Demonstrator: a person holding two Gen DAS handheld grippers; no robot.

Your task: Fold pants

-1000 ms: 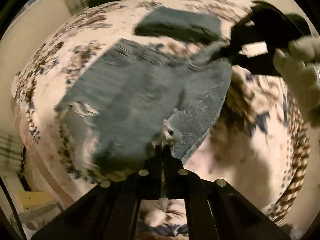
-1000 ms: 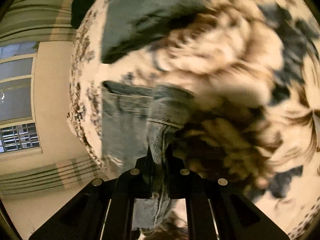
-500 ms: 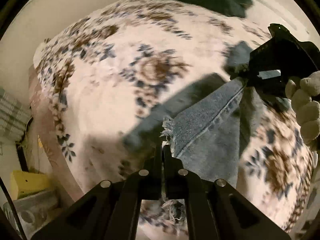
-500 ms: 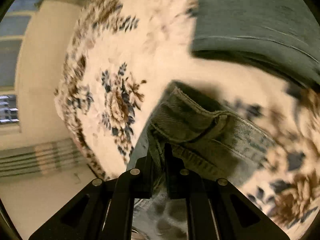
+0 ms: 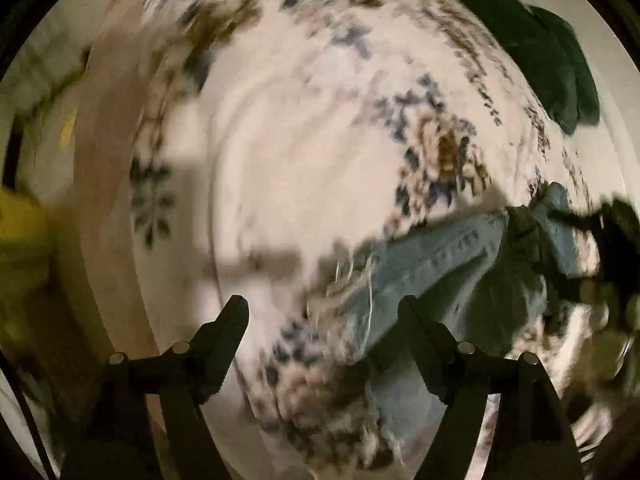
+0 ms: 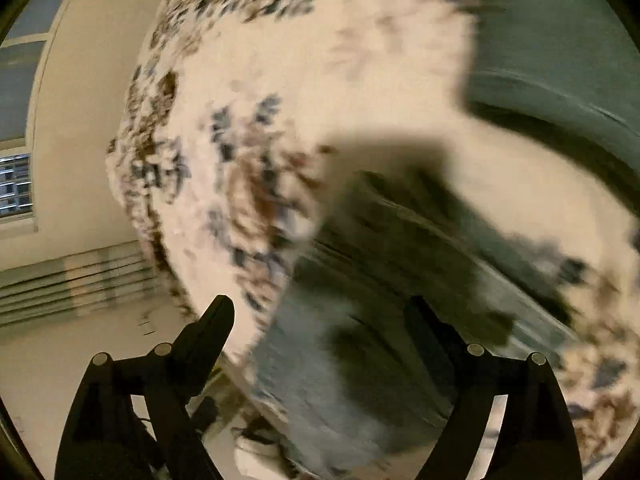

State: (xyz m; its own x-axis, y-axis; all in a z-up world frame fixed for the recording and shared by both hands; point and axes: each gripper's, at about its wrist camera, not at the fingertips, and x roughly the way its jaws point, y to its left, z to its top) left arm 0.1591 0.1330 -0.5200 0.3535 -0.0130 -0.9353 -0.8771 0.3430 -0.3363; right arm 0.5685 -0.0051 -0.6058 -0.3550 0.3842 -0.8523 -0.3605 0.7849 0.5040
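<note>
The blue denim pants (image 5: 432, 268) lie on the floral blanket (image 5: 304, 128), with a frayed hem near my left gripper (image 5: 324, 312). That gripper is open and empty, with its fingers on either side of the hem. In the right wrist view the pants (image 6: 360, 320) lie blurred under my right gripper (image 6: 320, 312), which is open and empty just above the cloth. The right gripper also shows at the right edge of the left wrist view (image 5: 608, 232), blurred.
A folded dark green garment (image 6: 560, 60) lies on the blanket beyond the pants; it also shows in the left wrist view (image 5: 536, 48). The bed edge (image 5: 104, 200) drops off at left, with a yellow object (image 5: 20, 220) beside it. A wall and window (image 6: 16, 120) are left.
Both grippers have opened and let go of the pants, which now lie on the blanket. Both cameras are swinging, so the views are blurred.
</note>
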